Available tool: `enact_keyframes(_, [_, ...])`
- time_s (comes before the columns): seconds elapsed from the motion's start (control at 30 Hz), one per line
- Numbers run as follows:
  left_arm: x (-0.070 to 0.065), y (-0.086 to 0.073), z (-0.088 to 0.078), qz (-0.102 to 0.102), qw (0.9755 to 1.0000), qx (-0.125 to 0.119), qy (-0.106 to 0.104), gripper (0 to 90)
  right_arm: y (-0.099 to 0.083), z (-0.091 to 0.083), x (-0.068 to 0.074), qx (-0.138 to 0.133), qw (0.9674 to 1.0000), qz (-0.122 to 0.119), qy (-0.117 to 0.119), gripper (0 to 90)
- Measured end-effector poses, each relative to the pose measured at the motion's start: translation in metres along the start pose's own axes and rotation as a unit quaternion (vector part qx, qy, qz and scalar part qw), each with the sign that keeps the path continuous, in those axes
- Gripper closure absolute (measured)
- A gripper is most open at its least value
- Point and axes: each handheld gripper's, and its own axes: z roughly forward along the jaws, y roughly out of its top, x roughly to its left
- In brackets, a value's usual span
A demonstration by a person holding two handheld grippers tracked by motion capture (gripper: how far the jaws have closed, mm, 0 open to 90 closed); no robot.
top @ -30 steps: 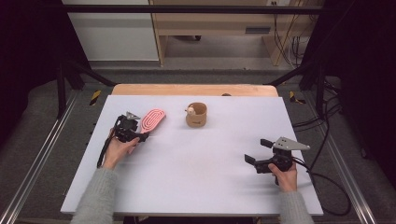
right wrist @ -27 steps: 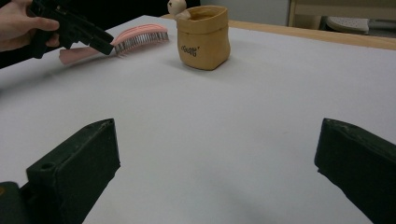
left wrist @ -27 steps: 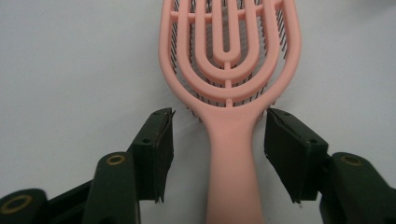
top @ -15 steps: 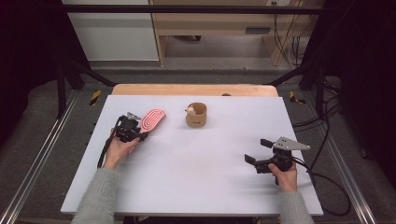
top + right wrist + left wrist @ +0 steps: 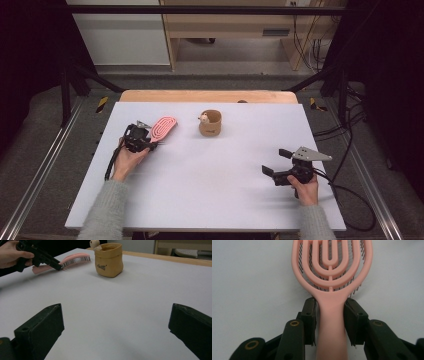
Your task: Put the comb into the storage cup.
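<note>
A pink hairbrush (image 5: 164,127) lies bristles down on the white table (image 5: 210,200), at the back left. My left gripper (image 5: 151,143) points along its handle. In the left gripper view the hairbrush (image 5: 329,277) runs straight ahead and the left gripper (image 5: 329,315) has its jaws on either side of the handle; they have just been closing, and the pads (image 5: 352,320) now sit against it. My right gripper (image 5: 276,161) rests at the front right, open, with bare table between its jaws (image 5: 117,322).
A tan fabric pouch (image 5: 210,124) with a small figure (image 5: 203,118) at its rim stands right of the brush, mid-back. A wooden strip (image 5: 205,96) borders the table's far edge. Black frame posts and cables surround the table. The pouch (image 5: 109,260) stands ahead of the right gripper.
</note>
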Motion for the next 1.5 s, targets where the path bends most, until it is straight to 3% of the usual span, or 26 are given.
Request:
enact_keyframes(0.67, [0.001,-0.004,-0.003,-0.011,0.9999,-0.001,-0.005,68.9,0.0,0.0,0.0,0.0,1.0,0.0,0.001,0.4])
enact_keyframes(1.5, [-0.007,-0.007,-0.042,-0.007,0.9978,-0.066,-0.005,69.1,0.0,0.0,0.0,0.001,1.0,0.001,0.001,0.3])
